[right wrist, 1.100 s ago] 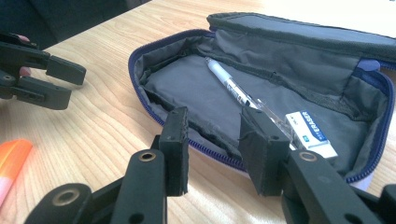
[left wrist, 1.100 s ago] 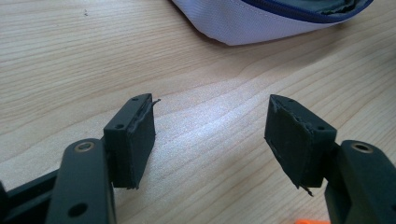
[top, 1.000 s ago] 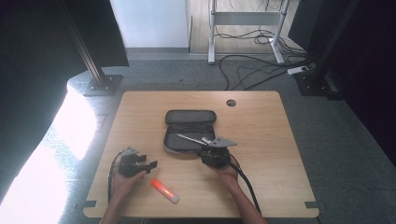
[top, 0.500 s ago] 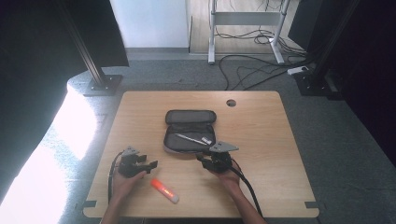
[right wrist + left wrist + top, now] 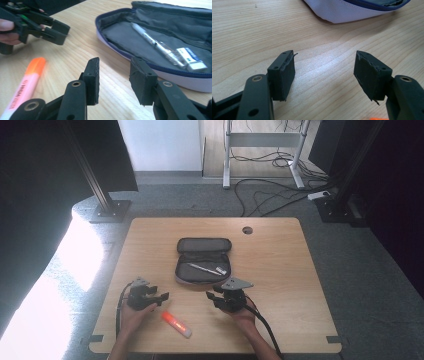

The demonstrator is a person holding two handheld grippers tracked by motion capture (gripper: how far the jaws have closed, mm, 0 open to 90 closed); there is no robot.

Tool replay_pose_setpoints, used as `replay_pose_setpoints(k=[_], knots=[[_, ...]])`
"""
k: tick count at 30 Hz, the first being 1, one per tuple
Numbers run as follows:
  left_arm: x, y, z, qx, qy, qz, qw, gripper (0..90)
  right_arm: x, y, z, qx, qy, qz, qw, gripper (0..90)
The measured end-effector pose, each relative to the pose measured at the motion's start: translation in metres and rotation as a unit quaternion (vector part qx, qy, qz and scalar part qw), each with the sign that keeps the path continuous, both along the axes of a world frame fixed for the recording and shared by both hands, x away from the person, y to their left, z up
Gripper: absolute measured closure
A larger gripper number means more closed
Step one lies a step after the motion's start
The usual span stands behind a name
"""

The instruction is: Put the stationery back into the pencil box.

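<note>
An open dark pencil case (image 5: 202,251) lies mid-table, with a pen (image 5: 201,268) and a white eraser (image 5: 220,270) inside it. An orange highlighter (image 5: 176,324) rests near the front edge between my two grippers. My left gripper (image 5: 161,297) stands open to the highlighter's left with nothing between its jaws. In the left gripper view its jaws (image 5: 324,72) hover over bare wood, with the case's edge (image 5: 352,10) ahead. My right gripper (image 5: 113,80) is open and empty, the highlighter (image 5: 27,82) to its left and the case (image 5: 140,42) to its right.
The wooden table (image 5: 280,265) has a round cable hole (image 5: 247,230) at the back. Cables trail from both grippers toward the front edge. Beyond the table are dark stands and floor cables.
My right gripper has drawn back from the pencil case toward the front edge. The left gripper and the highlighter have hardly moved.
</note>
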State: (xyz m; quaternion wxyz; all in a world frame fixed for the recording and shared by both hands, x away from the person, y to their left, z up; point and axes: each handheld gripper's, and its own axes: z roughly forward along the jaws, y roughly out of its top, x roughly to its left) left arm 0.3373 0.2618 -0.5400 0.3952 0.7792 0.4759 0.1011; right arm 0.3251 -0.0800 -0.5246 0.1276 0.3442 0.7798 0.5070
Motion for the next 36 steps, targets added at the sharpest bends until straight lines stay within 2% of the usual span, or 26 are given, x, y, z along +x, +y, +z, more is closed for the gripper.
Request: replay_pose_setpoints(k=[8,18,26,36], knots=[[0.000,0.001,0.000,-0.003,-0.001,0.001,1.0000,33.7,-0.011,0.010,-0.002,-0.002,-0.001,0.019,0.9998,58.6],[0.000,0.001,0.001,-0.004,-0.003,0.001,1.0000,33.8,-0.024,0.027,-0.002,-0.002,-0.001,0.038,0.9993,53.5],[0.000,0.001,0.001,-0.002,-0.002,-0.001,1.0000,33.5,-0.028,0.036,-0.002,0.001,-0.002,0.044,0.9990,52.6],[0.000,0.000,0.001,-0.001,-0.002,-0.001,1.0000,33.4,-0.039,0.053,-0.004,-0.001,0.003,0.067,0.9977,51.8]])
